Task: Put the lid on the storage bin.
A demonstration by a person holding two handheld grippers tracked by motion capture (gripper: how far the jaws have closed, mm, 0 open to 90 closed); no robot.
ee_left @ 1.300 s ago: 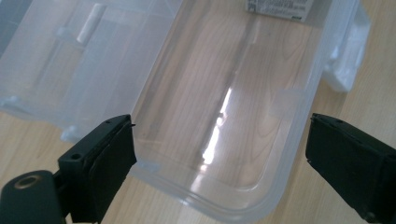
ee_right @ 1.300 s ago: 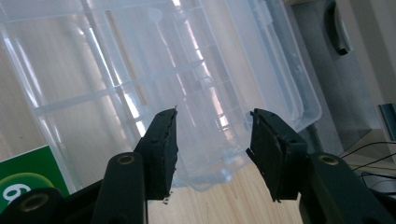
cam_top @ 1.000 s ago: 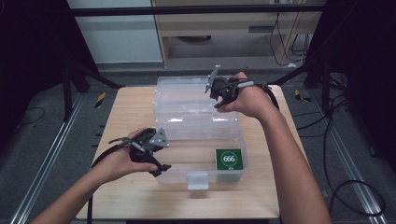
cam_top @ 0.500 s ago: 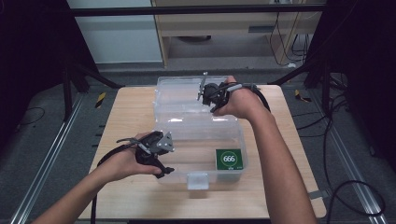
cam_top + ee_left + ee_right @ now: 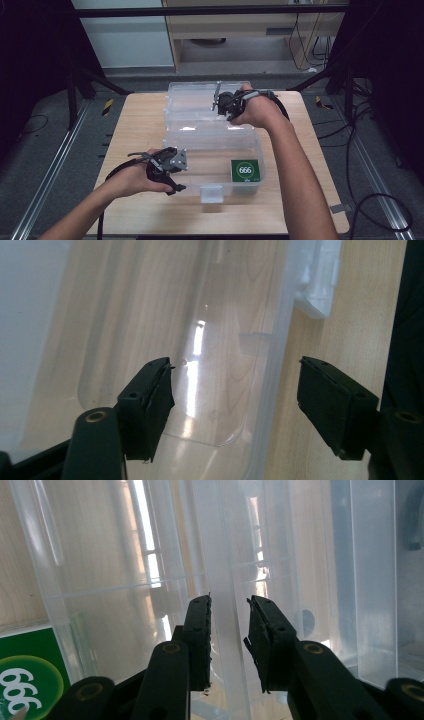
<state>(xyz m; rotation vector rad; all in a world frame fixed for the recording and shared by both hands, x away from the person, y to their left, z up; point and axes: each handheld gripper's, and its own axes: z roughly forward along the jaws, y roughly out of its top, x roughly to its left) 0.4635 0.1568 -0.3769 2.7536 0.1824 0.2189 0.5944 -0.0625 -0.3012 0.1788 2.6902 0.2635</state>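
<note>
Clear plastic makes up the storage box [image 5: 215, 150] at the middle of the wooden counter [image 5: 135, 130], its lid [image 5: 200, 102] thrown open toward the far side and its white latch [image 5: 211, 194] facing us. A green sticker [image 5: 245, 170] marked 666 shows at its near right corner.

Compared with a second ago, our right hand-held gripper [image 5: 218, 101] has slid left along the lid's edge and come lower, while our left hand-held gripper [image 5: 176, 161] has crept closer to the box's left wall. We judge we are setting up to swing the lid shut while steadying the base.

In the right gripper view, the right hand-held gripper [image 5: 229, 645] has its jaws nearly together, with a clear plastic rib [image 5: 222, 645] of the lid between them; whether they actually pinch it we cannot tell.

In the left gripper view, the left hand-held gripper [image 5: 235, 407] has its jaws wide apart, straddling the box's rim [image 5: 272, 390], one jaw over the inside, the other over bare counter [image 5: 345, 305], gripping nothing.
</note>
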